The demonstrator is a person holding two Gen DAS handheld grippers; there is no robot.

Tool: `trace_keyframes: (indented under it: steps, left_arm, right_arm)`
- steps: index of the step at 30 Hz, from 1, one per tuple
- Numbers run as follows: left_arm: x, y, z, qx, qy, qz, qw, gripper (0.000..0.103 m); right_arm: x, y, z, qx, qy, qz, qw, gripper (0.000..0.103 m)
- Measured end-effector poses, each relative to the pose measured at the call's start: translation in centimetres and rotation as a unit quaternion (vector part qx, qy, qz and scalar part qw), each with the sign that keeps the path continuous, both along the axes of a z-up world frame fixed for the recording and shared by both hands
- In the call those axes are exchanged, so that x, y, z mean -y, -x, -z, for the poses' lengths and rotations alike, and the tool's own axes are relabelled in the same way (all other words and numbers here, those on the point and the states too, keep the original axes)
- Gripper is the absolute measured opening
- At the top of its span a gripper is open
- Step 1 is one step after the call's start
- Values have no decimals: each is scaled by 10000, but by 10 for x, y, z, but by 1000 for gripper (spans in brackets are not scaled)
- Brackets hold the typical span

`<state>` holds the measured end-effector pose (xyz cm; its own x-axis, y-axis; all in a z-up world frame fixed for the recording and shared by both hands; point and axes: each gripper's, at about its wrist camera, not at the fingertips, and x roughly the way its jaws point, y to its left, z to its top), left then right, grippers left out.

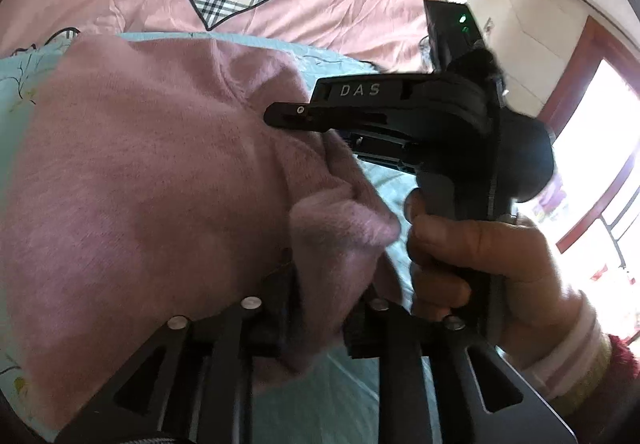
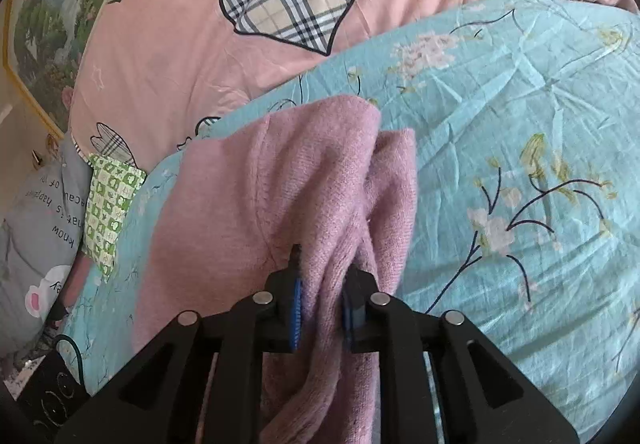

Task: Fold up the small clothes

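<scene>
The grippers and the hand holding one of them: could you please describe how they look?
Both grippers, left gripper and right gripper, are matte black linkages with silver rivets. The right one has blue ridged pads, white "DAS" lettering and green indicator lights. The bare hand shows a pink-and-white striped cuff under a maroon sleeve.

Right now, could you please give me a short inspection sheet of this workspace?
Surface: light blue floral quilt lying over a pink bedspread with plaid hearts.
Job's things: one pink knit garment, bunched, partly lifted off the quilt.
Clutter: green checked cloth and grey printed pillow at the bed's edge.
Grippers: left gripper and right gripper both shut on garment folds.
Cables: nothing seen.
Surroundings: framed picture, bright red-framed window.
</scene>
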<state>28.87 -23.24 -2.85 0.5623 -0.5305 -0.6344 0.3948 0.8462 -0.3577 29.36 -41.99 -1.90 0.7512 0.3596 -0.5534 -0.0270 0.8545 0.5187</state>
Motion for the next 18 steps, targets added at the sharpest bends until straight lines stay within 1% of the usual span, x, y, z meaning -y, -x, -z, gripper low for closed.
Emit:
trace_keyframes:
  steps: [1,4,5,6,7,8,9,10,12,14,15,16,18]
  left_arm:
    - [-4,6,-4,23,44,2,10000,26]
    - [-15,24,-17,32,144,-42,9999,27]
    - [-18,28,-20,12,233,4,9997,31]
    - [-25,33,-24,17,298,33,9995,35]
    - [-31,39,-28,56,297,27,9995,43]
    - [-39,45,-31,121,282,0,9995,53]
    - [-48,50,-35,170,246,-81,9995,57]
    - [-59,52,-38,218,241,-186,9993,59]
    - [-80,46,-42,194,296,-426,9985,59]
    - [-100,29,-43,124,398,-628,9972,60]
    - [-111,20,-43,91,354,-817,9960,60]
    - [-120,14,-42,44,324,-955,9949,62]
    - [-138,-4,-37,-174,424,-1088,9930,65]
  right_arm:
    - [7,4,-2,6,57,41,10000,23]
    - [9,16,-8,91,191,144,9997,30]
    - [9,20,-10,88,225,189,9995,34]
    - [11,24,-11,71,246,253,9994,44]
    - [13,28,-12,91,245,303,9992,55]
    - [15,33,-14,148,212,315,9992,60]
    - [18,36,-14,178,170,312,9992,67]
    - [20,38,-14,188,92,280,9994,72]
    - [21,38,-12,144,-30,191,9997,75]
    - [20,35,-10,87,-107,111,9998,77]
    - [19,32,-8,51,-98,89,9999,78]
    - [18,30,-6,21,-112,58,9999,78]
    - [19,24,0,-54,-249,-14,9997,79]
